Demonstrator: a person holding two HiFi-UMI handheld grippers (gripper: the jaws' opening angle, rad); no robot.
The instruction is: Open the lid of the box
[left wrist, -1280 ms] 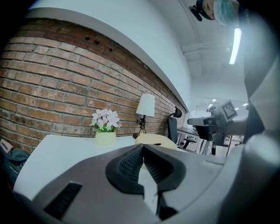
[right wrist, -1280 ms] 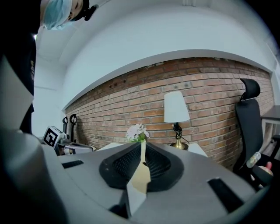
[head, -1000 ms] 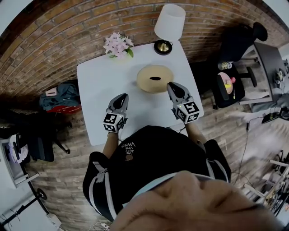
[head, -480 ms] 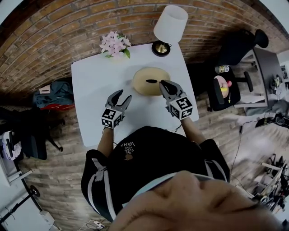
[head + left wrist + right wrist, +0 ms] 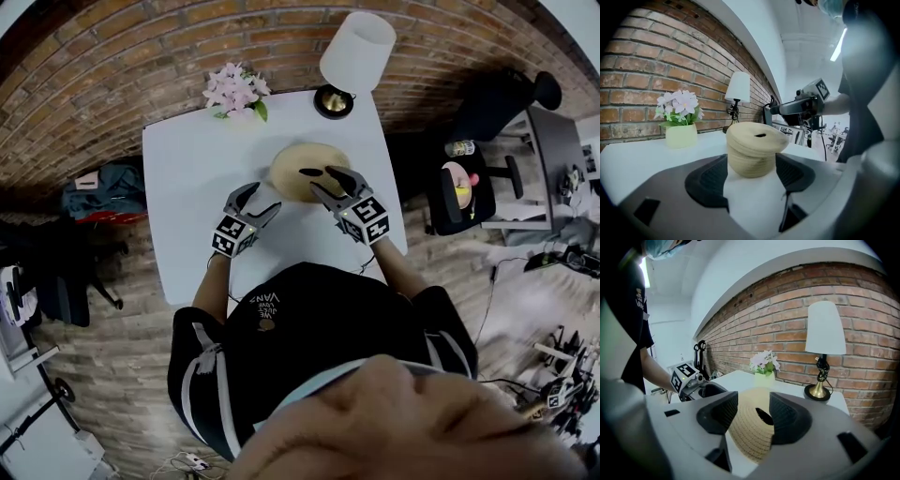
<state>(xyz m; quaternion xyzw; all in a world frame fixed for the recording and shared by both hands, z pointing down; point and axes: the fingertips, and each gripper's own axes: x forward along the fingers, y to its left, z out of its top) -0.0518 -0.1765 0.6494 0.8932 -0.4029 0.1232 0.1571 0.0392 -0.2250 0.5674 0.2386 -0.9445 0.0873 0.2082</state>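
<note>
**Box point(image 5: 298, 178) still lidded, both grippers open beside it**

The box is a round woven one, and its lid point(image 5: 757, 136) is still on. The jaws of the right gripper point(image 5: 325, 180) have just been opening and now stand apart. In the right gripper view the near rim of the lid fills the gap between the two dark pads, but neither pad appears to press on it. The jaws of the left gripper point(image 5: 263, 199) have also just been opening and are spread wider. In the left gripper view the box stands ahead of them, framed by the pads and untouched, with bare table showing between the pads and its base.

The head view shows the right gripper reaching over the box's right edge, close to the dark slot point(image 5: 310, 172) in the lid. The left gripper hangs just beside the box's left flank. The box sits near the middle of the white table point(image 5: 183, 197). A pot of flowers point(image 5: 234, 92) and a lamp point(image 5: 354, 52) stand well behind it, by the brick wall.

I judge the task barely begun, at the approach stage. Nothing has been gripped and the lid has not been lifted. Steadying the box, closing on the lid and raising it clear are all still to do.
</note>
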